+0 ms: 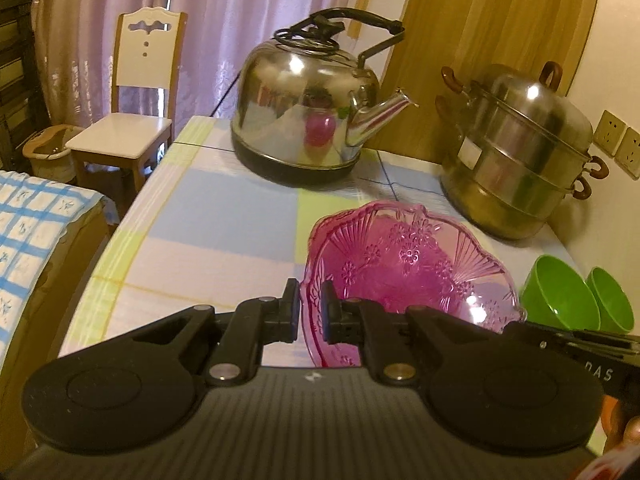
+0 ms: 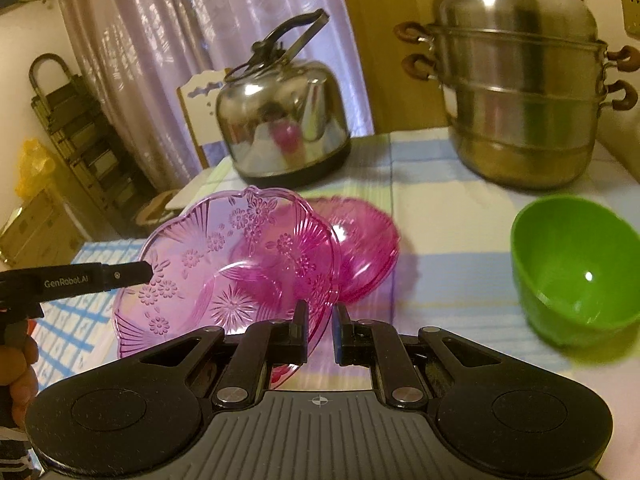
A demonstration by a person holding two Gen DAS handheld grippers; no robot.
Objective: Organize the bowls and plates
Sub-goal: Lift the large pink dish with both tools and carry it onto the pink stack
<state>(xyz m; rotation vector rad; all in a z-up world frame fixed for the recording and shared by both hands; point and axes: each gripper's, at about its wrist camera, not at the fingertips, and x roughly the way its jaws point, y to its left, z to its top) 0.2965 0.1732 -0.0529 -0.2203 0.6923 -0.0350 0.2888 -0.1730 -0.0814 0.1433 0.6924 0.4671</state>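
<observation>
Both tools pinched on opposite rim edges of pink glass bowl: left tool (image 1: 311, 304), right tool (image 2: 322, 320), bowl (image 2: 224, 276) lower centre-left. Green bowl (image 2: 576, 264) right, apart; open tabletop (image 1: 224, 216) left.

Warm, dim indoor light is seen across both fisheye views, with a yellowish cast laid over the walls and the checked tablecloth (image 1: 224, 216). Daylight is filtered through the mauve curtains (image 1: 224, 20) at the back, where the patterned fabric is washed pale. Bright glare spots are carried on the steel kettle (image 1: 304, 92), the steamer pot (image 2: 520, 92) and the green bowl (image 2: 576, 268); the pink glass bowl (image 2: 224, 272) is mirrored in the kettle. A soft shadow is cast beneath the green bowl. Straight lines are bowed toward the edges, and the corners are darkened. Motion blur is visible, strongest on the steamer pot in the right wrist view.
</observation>
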